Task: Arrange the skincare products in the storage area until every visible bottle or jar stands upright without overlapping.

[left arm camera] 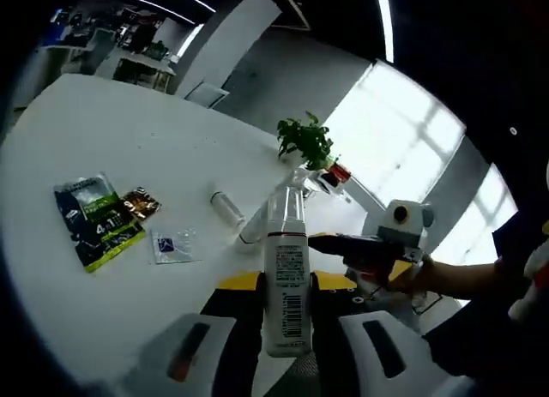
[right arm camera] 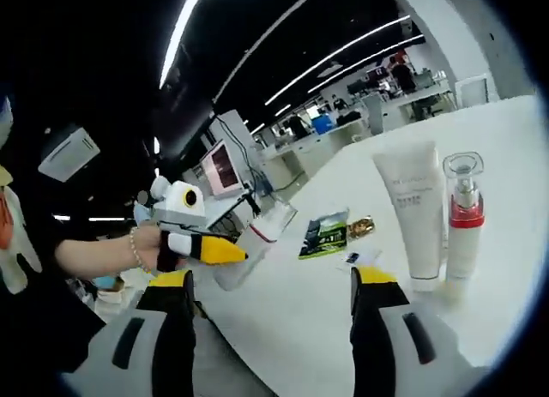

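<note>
My left gripper [left arm camera: 286, 283] is shut on a white bottle [left arm camera: 287, 277] with a clear cap and a barcode label, held off the table. In the right gripper view this bottle [right arm camera: 257, 238] tilts in the left gripper [right arm camera: 202, 243], which a hand holds. My right gripper [right arm camera: 273, 277] stands open, nothing between its jaws; it enters the left gripper view as the right gripper [left arm camera: 377, 251]. A white tube [right arm camera: 412, 213] and a clear-capped bottle with a red band [right arm camera: 463, 217] stand upright side by side on the white table [right arm camera: 300, 328]. A small white tube [left arm camera: 227, 207] lies flat.
A green sachet [left arm camera: 94, 217], a brown sachet [left arm camera: 140, 202] and a small clear sachet [left arm camera: 171, 245] lie flat on the table [left arm camera: 103, 140]. A potted plant [left arm camera: 306, 140] stands at the far edge with a red item [left arm camera: 340, 170] beside it. Office desks fill the background.
</note>
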